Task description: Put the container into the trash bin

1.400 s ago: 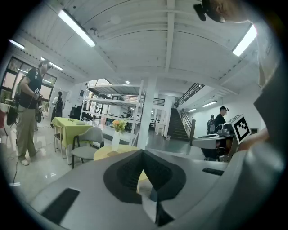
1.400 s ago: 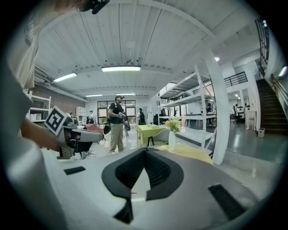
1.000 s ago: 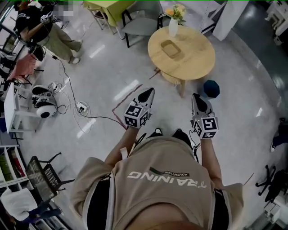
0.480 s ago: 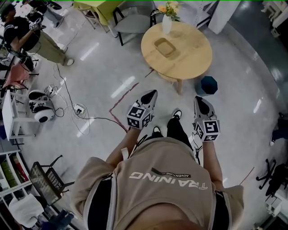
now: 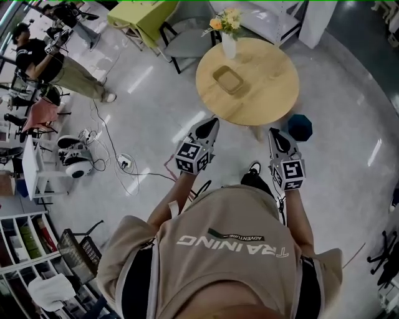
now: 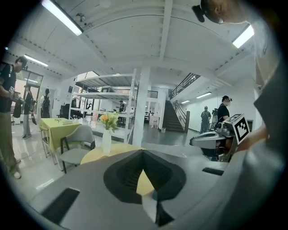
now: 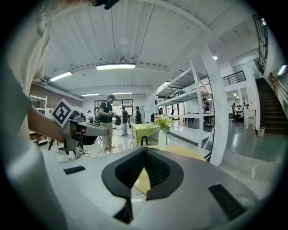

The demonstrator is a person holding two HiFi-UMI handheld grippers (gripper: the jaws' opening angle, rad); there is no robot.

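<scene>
A shallow tan container (image 5: 229,79) lies on the round wooden table (image 5: 268,93), next to a white vase of flowers (image 5: 228,42). On the floor at the table's right edge stands a dark blue trash bin (image 5: 300,127). I hold both grippers level in front of my body, pointing at the table. My left gripper (image 5: 209,123) is shut and empty, its tip just short of the table's near rim. The right gripper (image 5: 275,133) is shut and empty too, left of the bin. In the gripper views the jaws of the left gripper (image 6: 143,155) and right gripper (image 7: 145,152) meet at the tips.
A grey chair (image 5: 187,40) and a green-covered table (image 5: 143,12) stand beyond the round table. Cables and a white device (image 5: 76,163) lie on the floor at the left. A person (image 5: 53,59) stands at the far left. Shelving (image 5: 28,237) lines the lower left.
I have stepped toward the round table. Both grippers, shut throughout, now sit closer to its near rim, and the trash bin lies just right of the right gripper.
</scene>
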